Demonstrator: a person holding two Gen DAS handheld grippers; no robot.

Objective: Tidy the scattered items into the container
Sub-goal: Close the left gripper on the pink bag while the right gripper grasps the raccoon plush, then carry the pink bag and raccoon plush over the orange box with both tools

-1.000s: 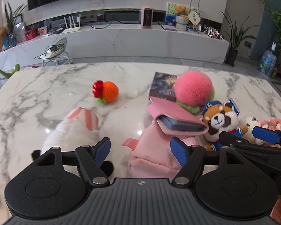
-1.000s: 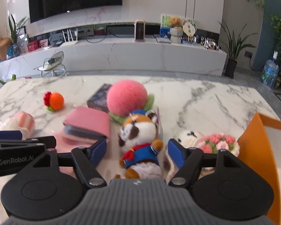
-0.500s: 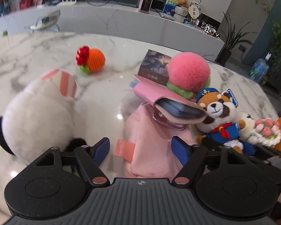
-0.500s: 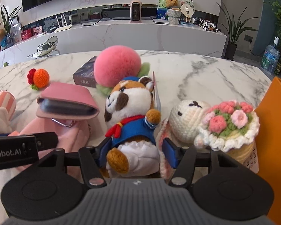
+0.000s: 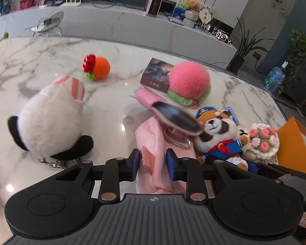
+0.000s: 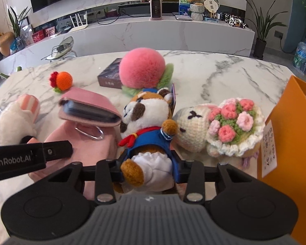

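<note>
White marble table (image 5: 40, 57) is carrying everything. Orange open-topped container (image 6: 291, 134) is sitting at its right edge, cut off by the frame in both views; interior not visible.

Soft pink fabric pouch (image 5: 153, 143) is lying with its long axis running from the left gripper (image 5: 153, 164) away toward the pink card wallet (image 5: 173, 118) resting on its far end. Left gripper's blue pads are pinched in on the pouch's near end, gap narrow. Near end is hidden under the gripper body.

Red-panda plush in blue sailor suit (image 6: 146, 126) is lying on its back, head pointing away and left, feet toward the right gripper (image 6: 148, 169). Right gripper is clamped around its lower body and white shorts; the pads are mostly buried behind the plush.

Left view only: white plush with black ears (image 5: 49, 122) in full, plus its keychain. Right view is showing just a slice of it, but is showing the cream crochet bunny with pink flower bouquet (image 6: 224, 126) fully, touching the panda's arm.

Pink fluffy peach plush (image 6: 142, 69) is sitting beside the dark boxed book (image 6: 110, 77). Orange crochet fruit (image 5: 98, 67) is sitting well apart, far left.
</note>
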